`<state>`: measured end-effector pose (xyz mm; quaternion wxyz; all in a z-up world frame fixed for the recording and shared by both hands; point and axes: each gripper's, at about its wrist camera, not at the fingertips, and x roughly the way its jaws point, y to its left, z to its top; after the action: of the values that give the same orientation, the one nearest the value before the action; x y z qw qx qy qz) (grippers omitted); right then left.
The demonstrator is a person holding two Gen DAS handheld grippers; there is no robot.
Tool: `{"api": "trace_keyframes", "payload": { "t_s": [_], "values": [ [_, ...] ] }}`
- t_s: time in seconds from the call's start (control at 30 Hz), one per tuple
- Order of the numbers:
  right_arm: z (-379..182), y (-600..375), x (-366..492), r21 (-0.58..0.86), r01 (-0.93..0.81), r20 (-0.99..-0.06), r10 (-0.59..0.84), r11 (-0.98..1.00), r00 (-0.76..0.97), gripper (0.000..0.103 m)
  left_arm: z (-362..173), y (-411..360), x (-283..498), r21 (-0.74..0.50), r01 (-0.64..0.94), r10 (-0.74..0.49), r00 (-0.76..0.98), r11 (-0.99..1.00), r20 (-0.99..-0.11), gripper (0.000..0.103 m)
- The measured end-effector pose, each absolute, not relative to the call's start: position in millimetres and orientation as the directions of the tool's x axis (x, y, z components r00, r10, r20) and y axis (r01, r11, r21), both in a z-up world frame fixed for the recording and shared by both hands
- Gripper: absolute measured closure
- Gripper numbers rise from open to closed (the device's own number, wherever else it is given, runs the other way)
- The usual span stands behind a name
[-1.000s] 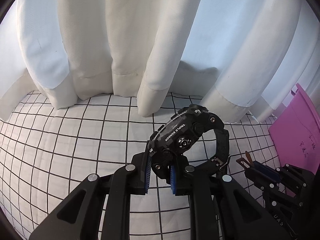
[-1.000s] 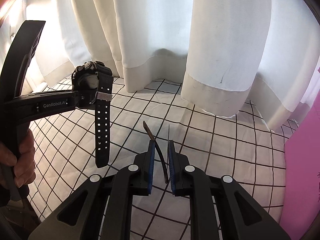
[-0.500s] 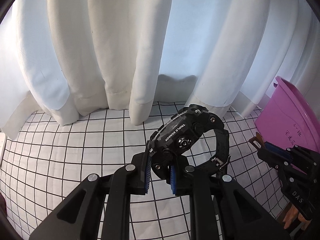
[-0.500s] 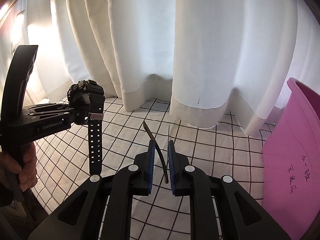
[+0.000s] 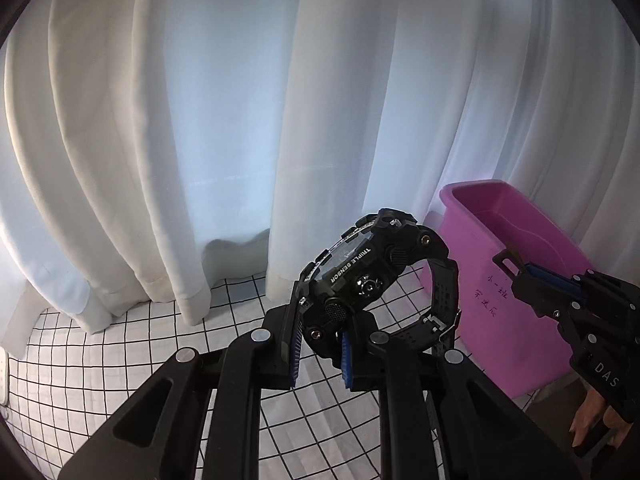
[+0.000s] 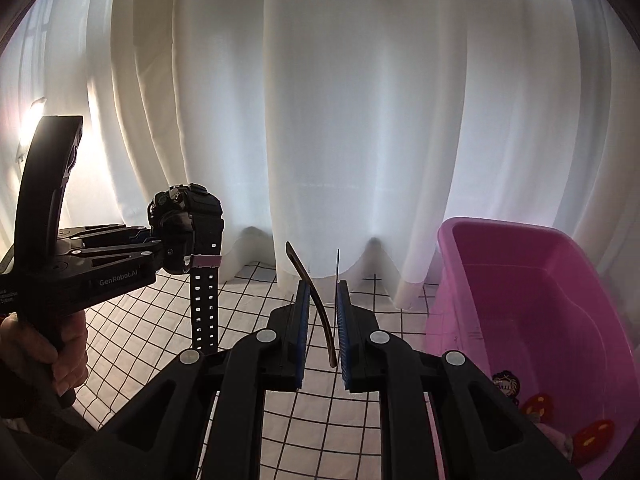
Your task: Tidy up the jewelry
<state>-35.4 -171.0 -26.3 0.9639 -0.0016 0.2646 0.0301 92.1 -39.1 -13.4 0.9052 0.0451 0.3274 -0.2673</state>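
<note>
My left gripper [image 5: 320, 344] is shut on a chunky black watch [image 5: 360, 268] marked TRIPLE SENSOR and holds it in the air over the checked cloth. In the right wrist view the same watch [image 6: 188, 220] hangs at the left, its strap [image 6: 205, 308] dangling down. My right gripper [image 6: 322, 320] is shut on a thin brown strap [image 6: 316, 304] that curves up between the blue pads. It shows at the right of the left wrist view [image 5: 520, 268]. A pink bin [image 6: 560, 300] stands to the right.
White curtains [image 6: 320, 120] hang close behind. A white cloth with a black grid [image 5: 100, 360] covers the surface. The pink bin [image 5: 480, 240] holds small red and dark items [image 6: 536, 404] at its bottom. A hand [image 6: 60, 356] holds the left gripper's handle.
Both grippers have risen and tilted up. The pink bin has come into fuller view at the right. Both grips are unchanged.
</note>
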Motion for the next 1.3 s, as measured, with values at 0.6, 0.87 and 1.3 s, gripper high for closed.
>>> {"api": "trace_keyframes", "payload": {
  "t_s": [0.6, 0.87, 1.3],
  "values": [
    [-28.8, -356.4, -117.5, 0.124, 0.356, -0.570, -0.227, 0.926, 0.790, 0.090, -1.3, -255.4, 53.6, -0.153, 0.690, -0.604, 0.478, 0.708, -0.638, 0.088],
    [-50.0, -386.0, -113.6, 0.152, 0.375, -0.626, -0.204, 0.914, 0.752, 0.088, -29.6, -305.0, 53.4, -0.134, 0.673, -0.529, 0.425, 0.727, -0.734, 0.087],
    [-47.6, -395.9, -103.6, 0.123, 0.389, -0.639, -0.227, 0.913, 0.735, 0.042, -4.0, -300.7, 38.6, -0.083, 0.607, -0.493, 0.549, 0.790, -0.675, 0.008]
  ]
}}
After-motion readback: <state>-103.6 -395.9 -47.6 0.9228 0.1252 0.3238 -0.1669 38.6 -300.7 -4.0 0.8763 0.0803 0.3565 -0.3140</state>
